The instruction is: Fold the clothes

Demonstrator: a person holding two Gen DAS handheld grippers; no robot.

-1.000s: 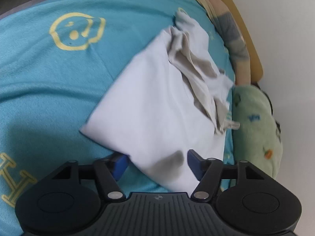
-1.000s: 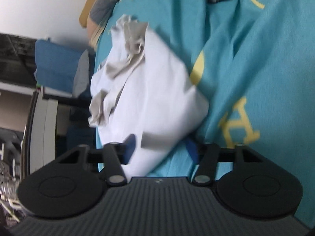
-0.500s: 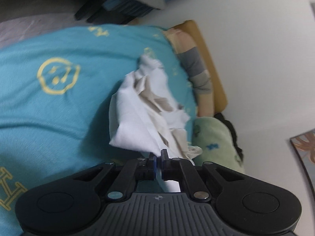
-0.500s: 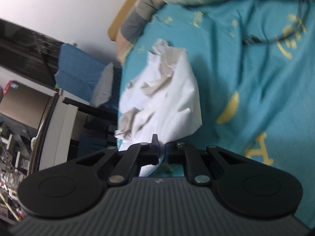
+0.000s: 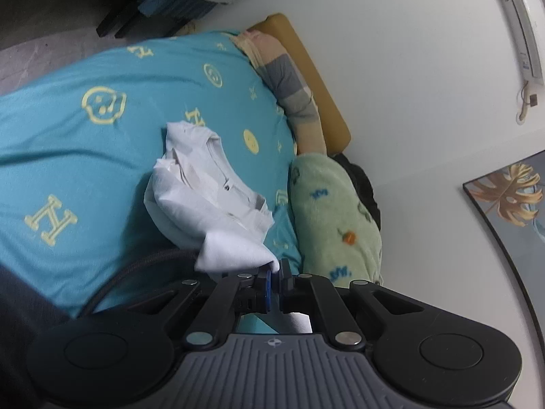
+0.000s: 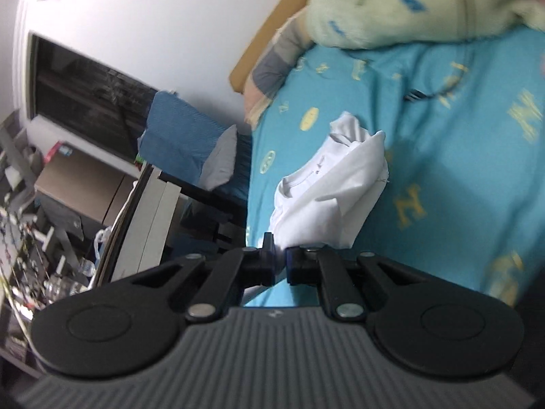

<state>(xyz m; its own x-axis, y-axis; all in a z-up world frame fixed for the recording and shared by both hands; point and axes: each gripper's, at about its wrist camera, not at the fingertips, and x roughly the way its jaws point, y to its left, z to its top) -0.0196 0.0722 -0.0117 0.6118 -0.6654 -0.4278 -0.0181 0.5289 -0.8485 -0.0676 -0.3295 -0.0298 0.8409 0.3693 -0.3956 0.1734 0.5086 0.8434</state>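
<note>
White shirt (image 5: 201,191): bunched, collar showing; lower hem raised off the bed, upper part resting on the teal bedspread (image 5: 85,156).
Left gripper (image 5: 275,274): fingers pressed together, pinching one hem corner of the shirt.
Right gripper (image 6: 279,259): fingers closed on the other hem corner; white cloth visible between them.
Shirt edges: the far end lies near the striped pillow (image 5: 293,92); one side sits close to the green fleece blanket (image 5: 333,218) without touching it.
Open room: wide bare bedspread on the side of the shirt away from the blanket.
Bed edge: drops to a blue chair (image 6: 180,129) in the right wrist view.
Boundary: white wall (image 5: 408,68) behind the pillow.
</note>
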